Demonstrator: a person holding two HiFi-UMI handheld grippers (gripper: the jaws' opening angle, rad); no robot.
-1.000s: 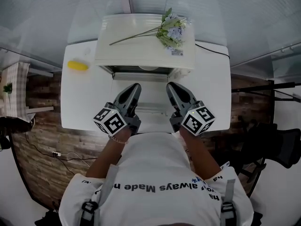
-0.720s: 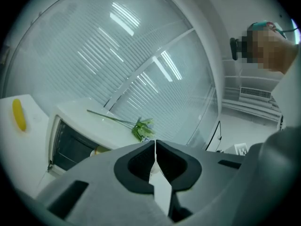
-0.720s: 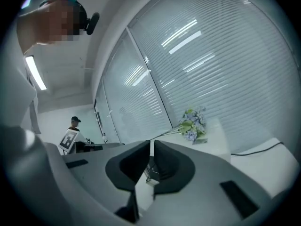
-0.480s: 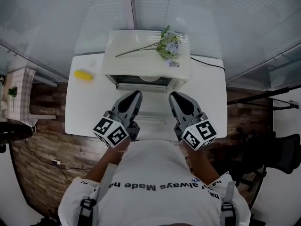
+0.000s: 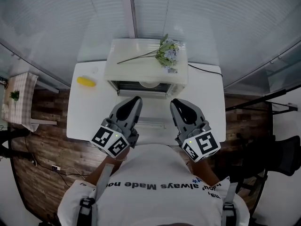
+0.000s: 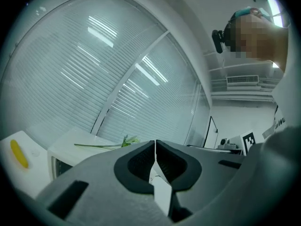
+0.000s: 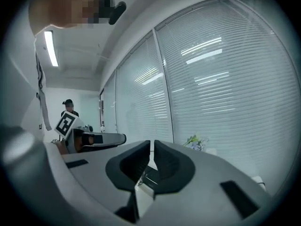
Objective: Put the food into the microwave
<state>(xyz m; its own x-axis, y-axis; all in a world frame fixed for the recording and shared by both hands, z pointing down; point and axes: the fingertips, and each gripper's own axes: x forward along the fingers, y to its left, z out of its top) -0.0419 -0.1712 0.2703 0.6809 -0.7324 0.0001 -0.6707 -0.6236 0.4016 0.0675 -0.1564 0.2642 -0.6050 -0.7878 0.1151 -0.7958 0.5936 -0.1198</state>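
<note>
**Inspector:** Position of the food?

**Assessor:** A yellow oblong piece of food lies on the white table near its far left corner. It is just beside the white box-shaped microwave and outside it.

**Inspector:** The oven?

**Assessor:** Its front shows a dark cavity, so the door appears open. A pale round disc sits inside; dish or turntable, I cannot tell.

**Inspector:** The tongs?

**Assessor:** The left gripper has its jaws together and empty. The right gripper has its jaws all but together, with nothing between them. Both are over the near edge.

**Inspector:** Step in hand?

**Assessor:** In my judgement nothing is being carried. The scene fits food awaiting collection, or a dish already loaded. Collecting the yellow piece would need parted jaws and a reach to that corner.
</note>
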